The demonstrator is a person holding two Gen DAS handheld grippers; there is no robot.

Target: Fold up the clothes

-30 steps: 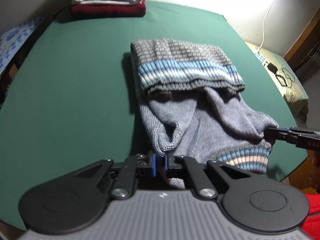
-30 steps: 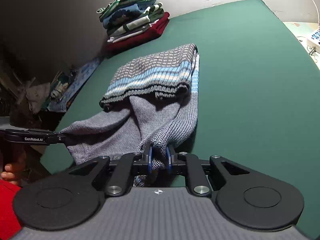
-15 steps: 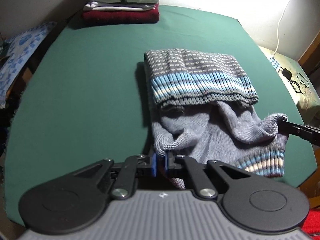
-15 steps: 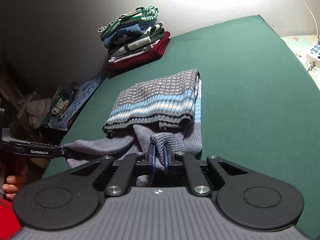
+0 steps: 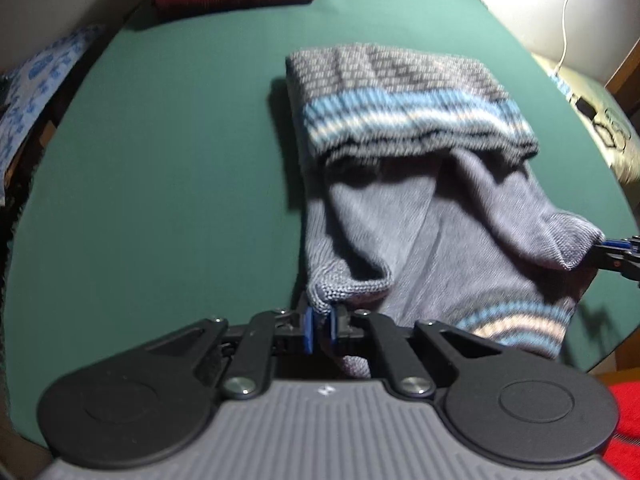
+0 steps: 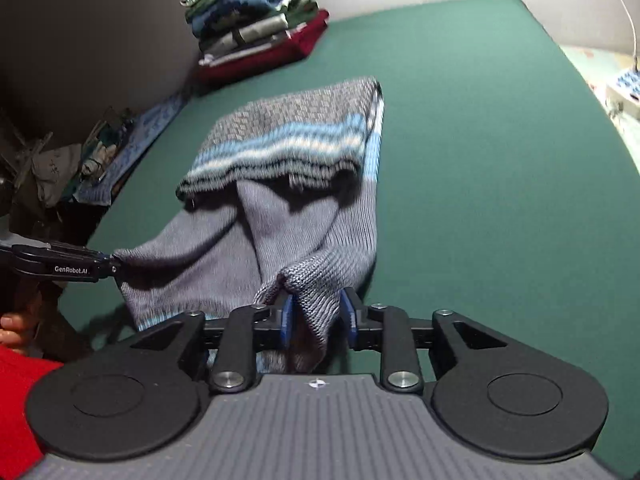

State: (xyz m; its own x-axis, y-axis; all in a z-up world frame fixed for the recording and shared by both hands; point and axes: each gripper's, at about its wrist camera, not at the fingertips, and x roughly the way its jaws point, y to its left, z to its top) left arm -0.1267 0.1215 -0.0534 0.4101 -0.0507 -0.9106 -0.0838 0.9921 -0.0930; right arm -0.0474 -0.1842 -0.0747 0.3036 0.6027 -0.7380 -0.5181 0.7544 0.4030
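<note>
A grey knitted sweater (image 5: 400, 220) with blue and white stripes lies partly folded on the green table (image 5: 160, 160), its striped upper part doubled over. My left gripper (image 5: 320, 326) is shut on the near left corner of the knit. In the right wrist view the same sweater (image 6: 288, 208) runs away from my right gripper (image 6: 316, 316), whose blue pads stand apart with a fold of knit loose between them. The left gripper (image 6: 108, 264) shows there at the far left, pinching its corner. The right gripper (image 5: 618, 254) appears at the left view's right edge, at the sweater's corner.
A stack of folded clothes (image 6: 256, 32) sits at the table's far left corner. A person's hand (image 6: 12, 330) and red sleeve (image 6: 16, 400) are at the near left. A power strip (image 6: 628, 88) and a cable lie off the table's right side.
Both grippers have carried the sweater's near edge forward over the table. The right gripper's pads, tight on the knit before, now stand wider apart.
</note>
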